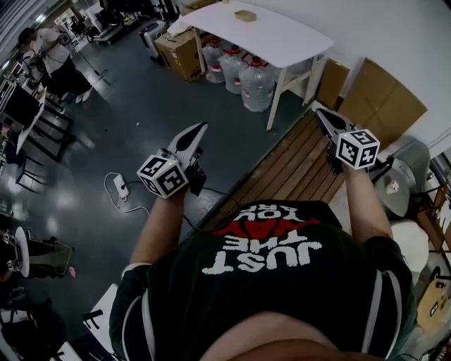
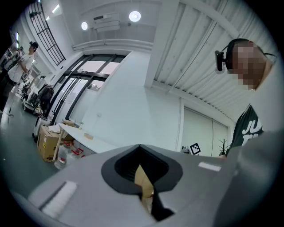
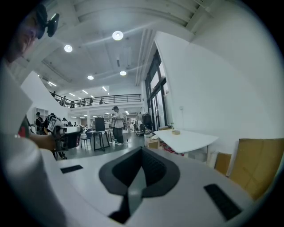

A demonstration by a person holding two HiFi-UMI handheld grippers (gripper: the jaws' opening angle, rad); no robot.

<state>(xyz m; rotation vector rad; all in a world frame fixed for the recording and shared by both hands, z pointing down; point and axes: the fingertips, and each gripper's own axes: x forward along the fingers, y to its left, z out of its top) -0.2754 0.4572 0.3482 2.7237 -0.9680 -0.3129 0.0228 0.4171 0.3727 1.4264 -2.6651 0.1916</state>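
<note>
While both are held up in mid-air, the left gripper [image 1: 196,132] and the right gripper [image 1: 323,116] have their jaws pressed together with nothing between them; each gripper view shows only a thin slit. Nearest things, neither touched: a white power strip [image 1: 120,187] with its cord on the dark floor [image 1: 134,106], beside the left gripper in the head view, and wooden slat decking [image 1: 296,166] under the right gripper.

Containers: clear water jugs [image 1: 257,84] with red tops stand under the white table [image 1: 282,39], fill level unreadable. A cardboard box [image 1: 180,53] sits beside them, contents hidden. A small tan object [image 1: 244,15] lies on the tabletop. Flat cardboard sheets [image 1: 384,99] lean on the white wall [image 1: 394,28]. The room is a big open workshop, with a person [image 1: 53,60] far left.
</note>
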